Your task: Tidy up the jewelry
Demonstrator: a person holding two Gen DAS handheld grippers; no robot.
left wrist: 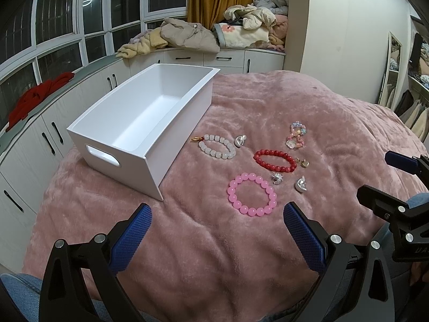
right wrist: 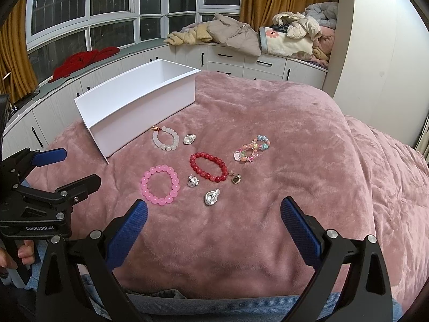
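An empty white bin (left wrist: 150, 118) (right wrist: 139, 102) stands on the pink blanket. Beside it lie a white bead bracelet (left wrist: 217, 146) (right wrist: 165, 137), a red one (left wrist: 274, 160) (right wrist: 208, 167), a pink one (left wrist: 251, 193) (right wrist: 160, 184) and a multicoloured one (left wrist: 295, 135) (right wrist: 252, 149). Small silver and gold charms (left wrist: 277, 179) (right wrist: 211, 197) lie among them. My left gripper (left wrist: 217, 230) is open and empty, just short of the pink bracelet. My right gripper (right wrist: 214, 225) is open and empty, near the front charm. Each gripper shows at the other view's edge.
The pink blanket (right wrist: 295, 139) covers a bed. White cabinets (left wrist: 40, 139) run along the window behind the bin, with piled clothes (right wrist: 233, 32) and a red garment (right wrist: 83, 59) on top. A wardrobe stands at far right.
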